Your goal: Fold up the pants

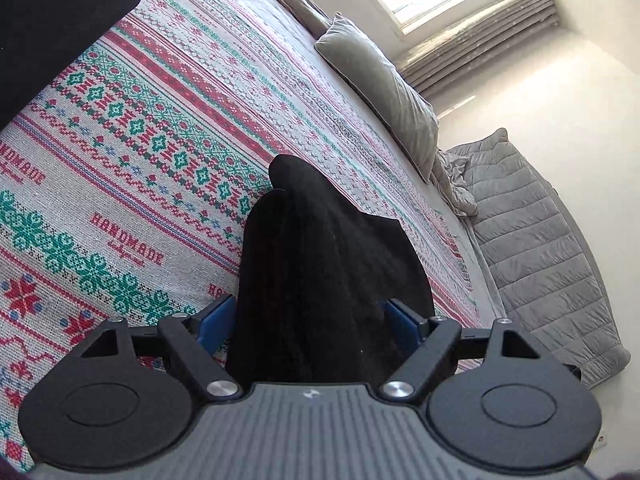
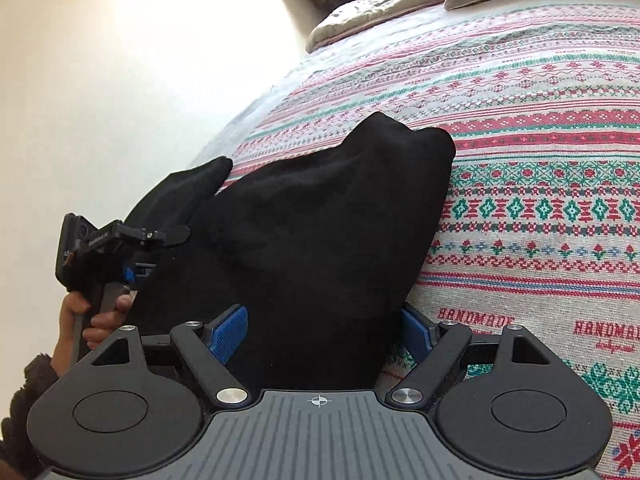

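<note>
The black pants (image 1: 320, 264) are bunched between the blue pads of my left gripper (image 1: 310, 320), which is shut on the cloth and holds it above the patterned bedspread (image 1: 140, 168). More black cloth (image 1: 52, 28) shows at the top left. In the right wrist view my right gripper (image 2: 324, 332) is shut on a thick bunch of the same pants (image 2: 320, 220), lifted over the bedspread (image 2: 540, 200). The left gripper (image 2: 120, 256) shows there at the left, held by a hand, with the pants hanging from it.
A grey-beige pillow (image 1: 384, 92) lies at the head of the bed, with a quilted grey blanket (image 1: 532, 248) beside the bed on the floor. A window and radiator (image 1: 480, 28) stand beyond. In the right wrist view a white wall (image 2: 120, 60) is at the left.
</note>
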`<state>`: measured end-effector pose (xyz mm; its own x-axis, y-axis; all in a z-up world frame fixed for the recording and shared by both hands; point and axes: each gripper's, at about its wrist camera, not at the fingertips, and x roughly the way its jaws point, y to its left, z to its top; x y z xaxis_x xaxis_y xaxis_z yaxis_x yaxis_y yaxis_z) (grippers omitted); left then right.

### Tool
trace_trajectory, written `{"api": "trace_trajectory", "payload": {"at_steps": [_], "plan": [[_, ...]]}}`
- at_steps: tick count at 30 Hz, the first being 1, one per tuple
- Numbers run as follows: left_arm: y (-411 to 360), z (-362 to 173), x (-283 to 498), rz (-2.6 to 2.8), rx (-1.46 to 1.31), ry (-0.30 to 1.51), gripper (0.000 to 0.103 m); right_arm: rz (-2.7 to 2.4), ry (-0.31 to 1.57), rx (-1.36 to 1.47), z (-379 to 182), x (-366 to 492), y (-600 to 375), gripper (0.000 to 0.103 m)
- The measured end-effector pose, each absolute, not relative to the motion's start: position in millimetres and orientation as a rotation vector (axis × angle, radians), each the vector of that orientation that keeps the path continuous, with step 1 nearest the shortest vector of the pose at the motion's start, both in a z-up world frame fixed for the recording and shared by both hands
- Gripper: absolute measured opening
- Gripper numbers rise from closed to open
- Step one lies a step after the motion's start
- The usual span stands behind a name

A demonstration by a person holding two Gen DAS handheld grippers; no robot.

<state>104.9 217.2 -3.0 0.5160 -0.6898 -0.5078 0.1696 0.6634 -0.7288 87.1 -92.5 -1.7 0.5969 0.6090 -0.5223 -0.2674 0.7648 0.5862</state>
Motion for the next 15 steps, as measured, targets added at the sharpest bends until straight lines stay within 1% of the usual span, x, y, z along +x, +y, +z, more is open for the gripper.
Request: {"api": "trace_trajectory", "payload": {"at_steps": [4,7,10,13,14,15], "plan": [[207,-4,104,-0.594,-0.644,0.868,0.095,0.519,0.763,0.502,-4,99,-88,0.083],[196,-5,106,-0.607,-0.636,0.862,0.093,0.516,0.749,0.514,-6,106,-86,0.083],[189,-7,110,-0.612,-0.614,0.861,0.087,0.515,0.732,0.536,-9,114,-84,0.083],[189,-11,116,-0.612,-0.626,0.864,0.073,0.512,0.707,0.562,-13,123,-83,0.083],[192,-14,117,-0.606,-0.643,0.868,0.063,0.51,0.696,0.572,-14,125,-83,0.083],[195,-17,119,-0.603,-0.667,0.873,0.057,0.506,0.684,0.58,-15,127,-82,0.082]]}}
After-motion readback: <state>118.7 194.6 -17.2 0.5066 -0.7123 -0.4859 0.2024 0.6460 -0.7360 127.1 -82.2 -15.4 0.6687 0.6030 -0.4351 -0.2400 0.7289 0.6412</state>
